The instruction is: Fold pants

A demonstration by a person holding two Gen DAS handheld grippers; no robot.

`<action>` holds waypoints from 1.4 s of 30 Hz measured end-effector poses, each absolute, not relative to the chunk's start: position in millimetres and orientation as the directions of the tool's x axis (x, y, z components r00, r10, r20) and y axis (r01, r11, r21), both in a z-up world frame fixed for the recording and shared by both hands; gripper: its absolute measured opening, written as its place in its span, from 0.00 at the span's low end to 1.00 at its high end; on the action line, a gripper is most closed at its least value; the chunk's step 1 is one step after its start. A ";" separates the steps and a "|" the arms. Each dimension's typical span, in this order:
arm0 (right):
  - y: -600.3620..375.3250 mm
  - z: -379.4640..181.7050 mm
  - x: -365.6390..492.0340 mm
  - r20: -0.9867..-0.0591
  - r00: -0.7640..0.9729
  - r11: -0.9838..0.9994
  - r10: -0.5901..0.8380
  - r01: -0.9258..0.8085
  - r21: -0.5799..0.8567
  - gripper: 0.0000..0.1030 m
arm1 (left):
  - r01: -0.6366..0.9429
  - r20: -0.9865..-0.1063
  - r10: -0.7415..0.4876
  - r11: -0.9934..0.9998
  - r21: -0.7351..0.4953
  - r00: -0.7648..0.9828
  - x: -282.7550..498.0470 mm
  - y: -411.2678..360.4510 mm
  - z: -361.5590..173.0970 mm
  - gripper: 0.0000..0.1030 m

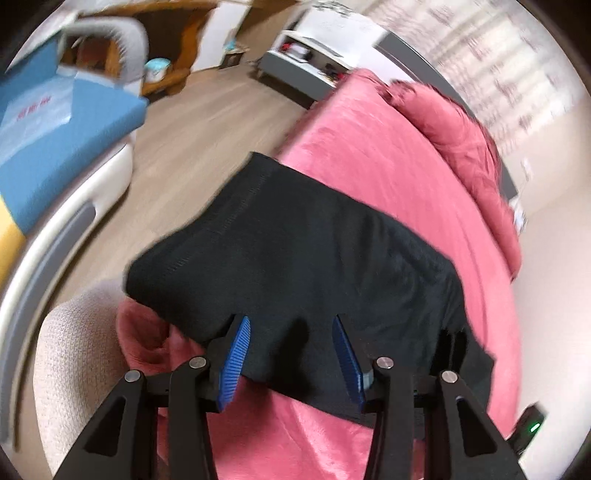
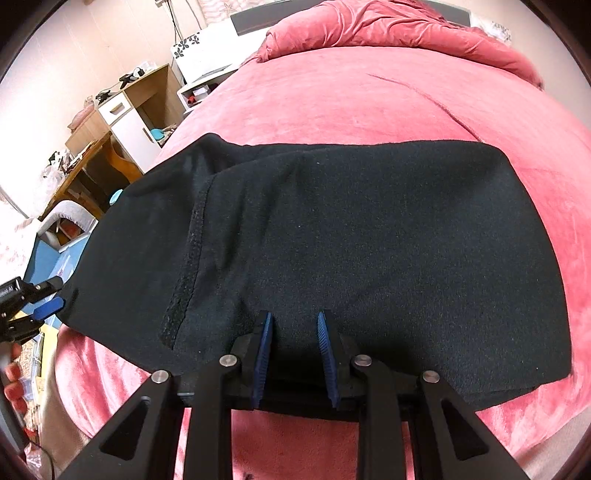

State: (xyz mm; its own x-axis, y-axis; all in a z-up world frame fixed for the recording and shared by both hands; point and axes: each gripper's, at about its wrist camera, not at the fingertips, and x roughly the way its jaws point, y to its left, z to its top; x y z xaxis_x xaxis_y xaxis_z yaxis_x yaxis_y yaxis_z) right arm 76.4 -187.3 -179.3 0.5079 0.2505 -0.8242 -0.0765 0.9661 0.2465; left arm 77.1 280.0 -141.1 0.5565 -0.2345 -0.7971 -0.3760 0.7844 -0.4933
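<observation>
Your black pants [image 2: 332, 236] lie folded on the pink bed [image 2: 369, 96], filling mid-frame. Both your left gripper [image 1: 291, 325] and right gripper [image 2: 294, 317] have jaws apart, the near hem between them.

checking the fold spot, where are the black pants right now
The black pants lie spread across the pink bedspread near its close edge, filling the centre of both wrist views, just below the bunched pink duvet at the far end.

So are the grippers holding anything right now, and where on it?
Cannot tell for sure. Both the left gripper and right gripper have jaws apart at the near edge of the black pants; no pinch shows.
</observation>
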 end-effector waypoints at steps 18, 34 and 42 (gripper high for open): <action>-188.7 -180.2 82.0 -0.831 0.494 0.963 0.256 -0.062 0.261 0.29 | -0.553 -0.756 -0.470 0.517 -0.654 0.455 125.0 370.7 -238.1 0.68; -188.5 -179.7 81.4 -0.830 0.495 0.963 0.256 -0.054 0.265 0.30 | -0.438 -0.624 -0.558 0.445 -0.782 0.547 125.0 368.5 -208.4 0.19; -189.3 -178.8 80.5 -0.829 0.495 0.962 0.259 -0.054 0.269 0.30 | -0.289 -0.576 -0.538 0.525 -0.800 0.616 126.0 341.0 -142.0 0.18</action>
State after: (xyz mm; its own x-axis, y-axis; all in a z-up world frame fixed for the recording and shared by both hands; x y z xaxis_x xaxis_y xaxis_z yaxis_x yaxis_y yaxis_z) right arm 80.5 -189.3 -178.8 0.4950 0.2593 -0.8293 -0.0537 0.9618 0.2686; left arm 126.0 341.0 -142.0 0.6157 -0.5380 -0.5757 -0.2892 0.5254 -0.8002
